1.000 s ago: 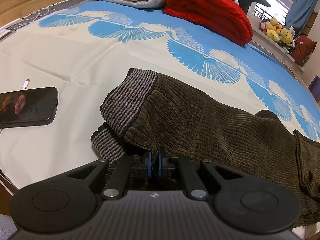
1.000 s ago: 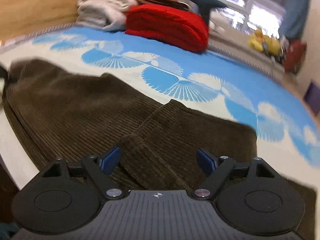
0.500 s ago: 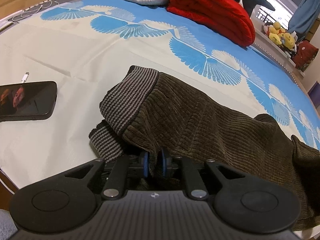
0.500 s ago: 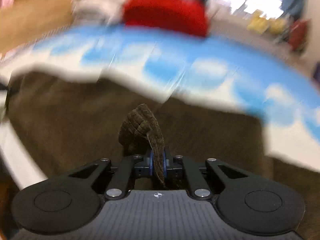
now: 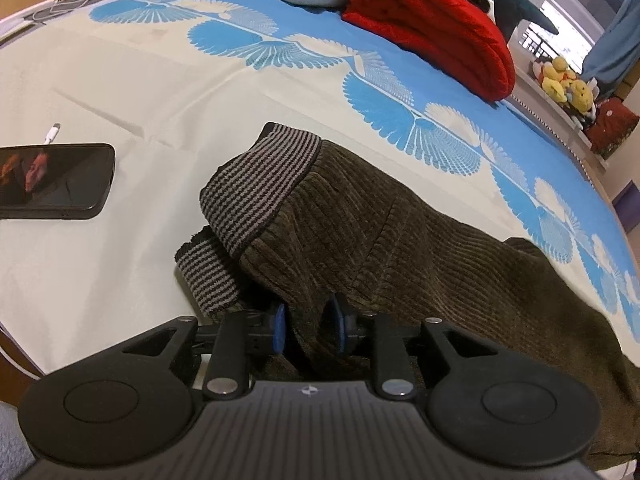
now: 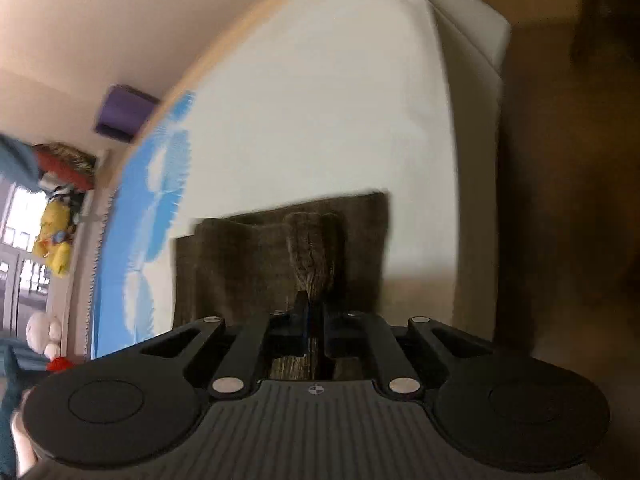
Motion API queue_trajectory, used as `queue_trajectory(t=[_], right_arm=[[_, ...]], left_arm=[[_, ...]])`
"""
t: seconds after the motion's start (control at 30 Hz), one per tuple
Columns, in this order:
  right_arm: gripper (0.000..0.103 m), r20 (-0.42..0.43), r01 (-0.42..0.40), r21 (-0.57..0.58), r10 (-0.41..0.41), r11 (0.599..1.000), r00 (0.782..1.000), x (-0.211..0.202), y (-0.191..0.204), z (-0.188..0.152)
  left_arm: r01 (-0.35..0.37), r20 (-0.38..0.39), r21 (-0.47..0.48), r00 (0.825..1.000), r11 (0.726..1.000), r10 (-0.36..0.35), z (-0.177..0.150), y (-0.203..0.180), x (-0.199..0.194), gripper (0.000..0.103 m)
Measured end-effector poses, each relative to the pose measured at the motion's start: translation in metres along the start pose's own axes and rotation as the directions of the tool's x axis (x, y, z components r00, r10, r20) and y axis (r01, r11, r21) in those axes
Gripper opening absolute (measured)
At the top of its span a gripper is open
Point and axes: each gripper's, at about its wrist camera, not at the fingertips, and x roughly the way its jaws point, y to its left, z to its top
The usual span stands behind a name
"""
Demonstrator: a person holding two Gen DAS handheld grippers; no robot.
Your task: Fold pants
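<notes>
At the left edge of the left wrist view a glossy black phone (image 5: 52, 180) lies flat on the smooth cream and blue sheet (image 5: 168, 92), a white cable plug (image 5: 53, 133) at its top corner. Centre frame, the brown ribbed corduroy pants (image 5: 360, 232) sprawl toward the lower right, striped knit cuff (image 5: 260, 184) bunched up. The left gripper (image 5: 307, 328) pinches a thick fold of them between narrowly parted blue pads. A plush red blanket (image 5: 432, 28) sits rolled at upper right. In the blurred right wrist view, the right gripper (image 6: 314, 320) clamps a corduroy ridge, jaws nearly together
</notes>
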Motion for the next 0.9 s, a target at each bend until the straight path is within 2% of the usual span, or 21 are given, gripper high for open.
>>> queue_trajectory(t=[0.07, 0.13, 0.17, 0.33, 0.43, 0.53, 0.57, 0.6, 0.67, 0.7, 0.77, 0.8, 0.83, 0.87, 0.9], right_arm=[[0.006, 0.021, 0.013, -0.061, -0.012, 0.998, 1.0, -0.001, 0.008, -0.004], [0.006, 0.05, -0.045, -0.037, 0.047, 0.998, 0.998, -0.011, 0.011, -0.004], [0.006, 0.069, -0.073, -0.039, 0.075, 0.997, 0.995, -0.016, 0.013, -0.003], [0.006, 0.172, -0.124, -0.089, 0.137, 0.988, 0.975, -0.044, 0.034, 0.0], [0.006, 0.181, -0.061, -0.088, 0.077, 0.994, 0.98, -0.039, 0.027, 0.001], [0.006, 0.088, 0.082, -0.063, -0.076, 0.995, 0.993, -0.012, 0.009, 0.003], [0.006, 0.063, 0.102, -0.027, -0.1, 0.994, 0.993, -0.007, 0.0, 0.005], [0.006, 0.058, 0.082, 0.008, -0.082, 0.997, 0.995, -0.007, -0.005, 0.006], [0.008, 0.057, 0.06, 0.001, -0.06, 0.998, 0.997, -0.008, -0.004, 0.007], [0.011, 0.069, 0.081, -0.025, -0.079, 0.996, 0.994, -0.009, -0.001, 0.006], [0.029, 0.101, 0.152, -0.079, -0.144, 0.985, 0.984, -0.01, 0.005, 0.003], [0.056, 0.133, 0.201, -0.084, -0.189, 0.976, 0.973, -0.015, 0.008, 0.002], [0.069, 0.172, 0.217, -0.079, -0.201, 0.973, 0.964, -0.023, 0.011, 0.0], [0.069, 0.203, 0.198, -0.079, -0.179, 0.977, 0.963, -0.031, 0.013, -0.002], [0.069, 0.205, 0.151, -0.095, -0.129, 0.984, 0.97, -0.042, 0.017, -0.006]], left_arm=[[0.0, 0.011, 0.012, 1.0, 1.0, 0.0, -0.001, -0.004, -0.002, 0.025], [-0.002, 0.029, 0.015, 1.0, 1.0, 0.002, -0.002, -0.006, -0.005, 0.019], [-0.003, 0.039, 0.012, 0.999, 1.0, 0.003, -0.002, -0.005, -0.007, 0.012], [0.046, 0.061, -0.006, 0.997, 0.999, -0.045, 0.002, 0.002, -0.02, 0.008], [0.073, 0.058, -0.002, 0.996, 0.997, -0.072, 0.001, 0.006, -0.028, 0.008], [0.077, 0.037, -0.015, 0.996, 0.997, -0.076, 0.002, 0.013, -0.029, 0.004], [0.081, 0.032, -0.018, 0.996, 0.997, -0.08, 0.002, 0.016, -0.029, 0.004], [0.081, 0.026, -0.019, 0.996, 0.997, -0.081, 0.002, 0.018, -0.028, 0.004], [0.071, 0.008, -0.015, 0.997, 0.997, -0.071, 0.003, 0.019, -0.024, 0.005], [0.069, 0.001, -0.013, 0.998, 0.998, -0.069, 0.002, 0.019, -0.022, 0.008], [0.061, 0.018, -0.004, 0.998, 0.998, -0.061, 0.002, 0.017, -0.025, 0.015], [0.064, 0.033, 0.003, 0.997, 0.998, -0.064, 0.002, 0.016, -0.027, 0.028], [0.087, 0.041, 0.01, 0.995, 0.996, -0.087, 0.002, 0.016, -0.03, 0.04], [0.116, 0.046, 0.015, 0.992, 0.993, -0.116, 0.002, 0.015, -0.034, 0.066], [0.146, 0.065, 0.022, 0.987, 0.989, -0.147, 0.001, 0.012, -0.04, 0.076]])
